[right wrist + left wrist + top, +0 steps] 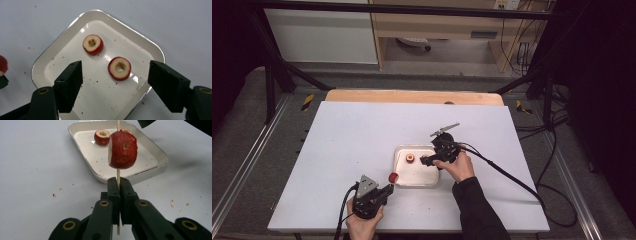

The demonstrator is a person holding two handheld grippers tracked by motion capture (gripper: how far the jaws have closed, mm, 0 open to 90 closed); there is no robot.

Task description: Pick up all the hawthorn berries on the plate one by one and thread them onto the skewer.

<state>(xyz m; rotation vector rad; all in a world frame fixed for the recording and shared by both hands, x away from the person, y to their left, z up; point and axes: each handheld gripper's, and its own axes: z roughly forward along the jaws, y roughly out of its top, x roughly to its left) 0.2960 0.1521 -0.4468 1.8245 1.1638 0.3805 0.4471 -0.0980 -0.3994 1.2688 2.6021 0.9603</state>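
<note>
Lab: black frame around white table.

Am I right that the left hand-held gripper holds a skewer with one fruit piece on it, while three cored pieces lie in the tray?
Not quite: two cored pieces lie in the tray, as the right gripper view shows. The left hand-held gripper does hold a skewer with one fruit piece on it.

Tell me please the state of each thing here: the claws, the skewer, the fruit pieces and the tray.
Left claw: shut on the skewer.
Skewer: upright, pushed through one fruit piece.
Skewered fruit piece: red, cored, up on the stick above the jaws.
Right claw: open, empty, over the tray.
Tray: holds two loose fruit pieces and crumbs.
Loose fruit pieces: cored, hole facing up, apart.
</note>
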